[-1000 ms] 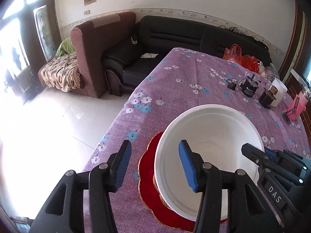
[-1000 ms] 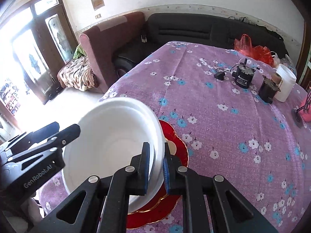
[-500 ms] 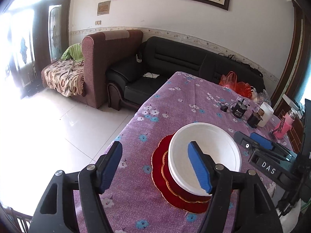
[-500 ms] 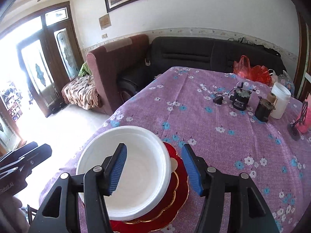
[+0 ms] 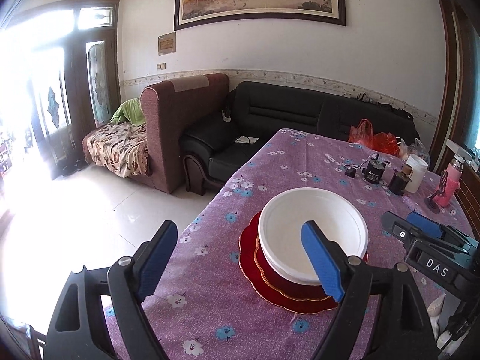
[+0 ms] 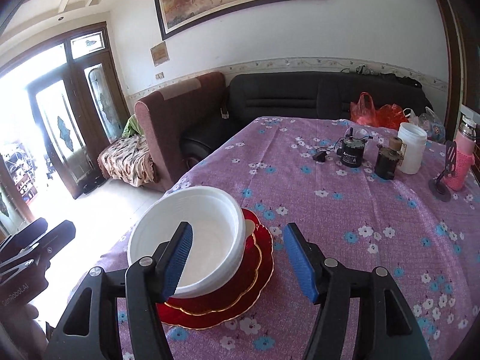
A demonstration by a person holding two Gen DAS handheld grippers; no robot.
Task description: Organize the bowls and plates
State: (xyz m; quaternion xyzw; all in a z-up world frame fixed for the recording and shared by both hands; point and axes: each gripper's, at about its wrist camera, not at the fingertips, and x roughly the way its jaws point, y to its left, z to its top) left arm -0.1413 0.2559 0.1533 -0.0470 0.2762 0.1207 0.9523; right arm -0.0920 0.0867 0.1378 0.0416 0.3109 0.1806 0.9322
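A white bowl (image 5: pixel 312 234) sits on stacked red plates with gold rims (image 5: pixel 288 297) on the purple flowered table, near its front left corner. The bowl (image 6: pixel 195 234) and the red plates (image 6: pixel 234 294) also show in the right wrist view. My left gripper (image 5: pixel 240 264) is open and empty, held above and short of the stack. My right gripper (image 6: pixel 240 261) is open and empty, above the stack's near edge. The right gripper also shows in the left wrist view (image 5: pixel 420 234).
At the table's far right stand two small dark motors (image 6: pixel 352 153), a white jar (image 6: pixel 412 150), a pink bottle (image 6: pixel 462 162) and red bags (image 6: pixel 375 111). The table's left edge (image 5: pixel 216 201) drops to a tiled floor. Sofas stand beyond.
My right gripper has let go of the white bowl's rim and opened. Both grippers have pulled back and up from the stack. The bowl now rests on the red plates.
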